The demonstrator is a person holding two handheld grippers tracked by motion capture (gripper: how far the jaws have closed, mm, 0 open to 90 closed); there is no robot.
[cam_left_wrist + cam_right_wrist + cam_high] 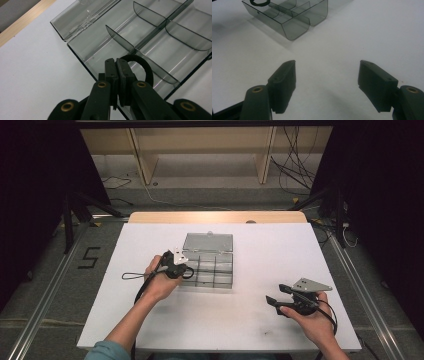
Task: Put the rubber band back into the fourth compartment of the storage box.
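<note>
Black rubber ring [140, 65] — clamped in the left gripper [116, 65], held just above the near-left compartment of the clear smoky plastic divider box [220, 268] at table centre. Right gripper [276, 295] — jaws spread, nothing held, near the table's right front corner.

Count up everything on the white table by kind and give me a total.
Clear divided box: 1
Black ring, held over the box by the left claw: 1
Black cord loop: 1
Total: 3

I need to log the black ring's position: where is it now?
The black ring is pinched in the left tongs, held over the near-left compartment of the open clear box at the table's middle.
</note>
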